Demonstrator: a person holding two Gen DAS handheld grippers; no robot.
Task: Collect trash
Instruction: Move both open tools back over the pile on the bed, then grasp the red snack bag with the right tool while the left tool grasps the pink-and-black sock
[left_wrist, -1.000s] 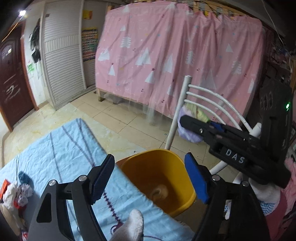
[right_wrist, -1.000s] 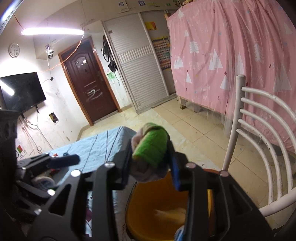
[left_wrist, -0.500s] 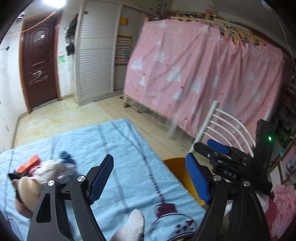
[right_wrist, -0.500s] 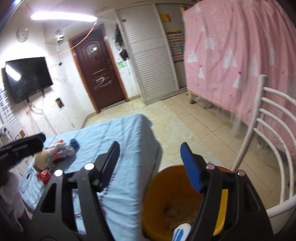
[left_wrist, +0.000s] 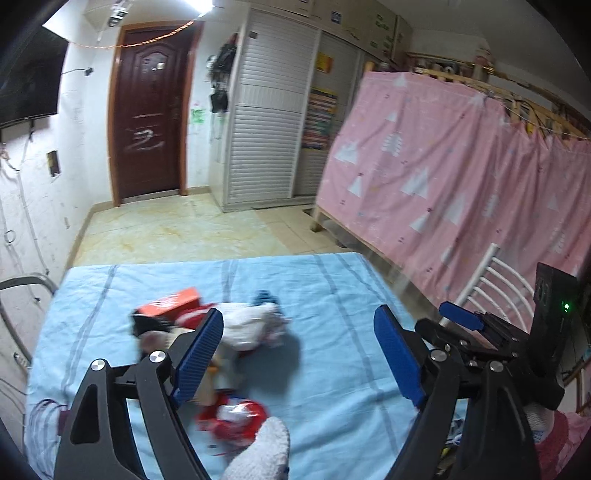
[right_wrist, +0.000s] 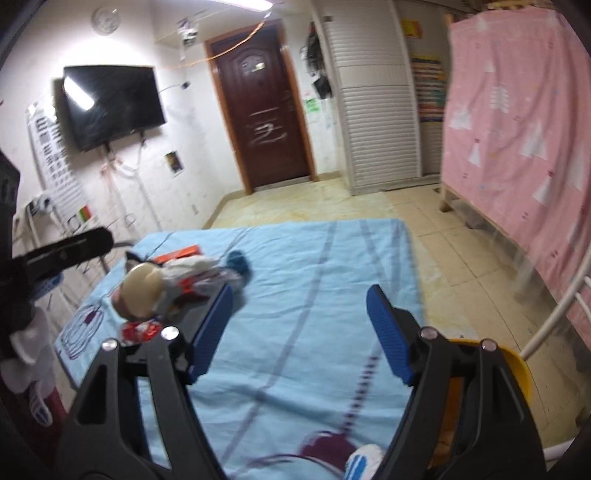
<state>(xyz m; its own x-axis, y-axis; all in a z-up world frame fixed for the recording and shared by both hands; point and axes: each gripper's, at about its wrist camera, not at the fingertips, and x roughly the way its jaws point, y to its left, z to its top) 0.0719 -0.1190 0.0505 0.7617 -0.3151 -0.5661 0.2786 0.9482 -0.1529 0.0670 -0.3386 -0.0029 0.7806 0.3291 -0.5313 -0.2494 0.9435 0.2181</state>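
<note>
Both claws have swung from the bucket (right_wrist: 517, 363) toward the trash (left_wrist: 236, 328) piled on the blue-sheeted bench (left_wrist: 332, 354). Left claw (left_wrist: 299, 354) and right claw (right_wrist: 299, 336) are spread wide, empty.

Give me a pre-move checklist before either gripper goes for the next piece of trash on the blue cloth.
1. Left gripper open and holding nothing: ok.
2. Right gripper open and holding nothing: ok.
3. Trash pile in view on the blue cloth, ahead of the left gripper: ok.
4. Red wrapper lying apart from the pile, nearest the left gripper: ok.
5. Yellow bin in sight beside the cloth: ok, rim only.
6. Room left in the bin: cannot tell.
</note>
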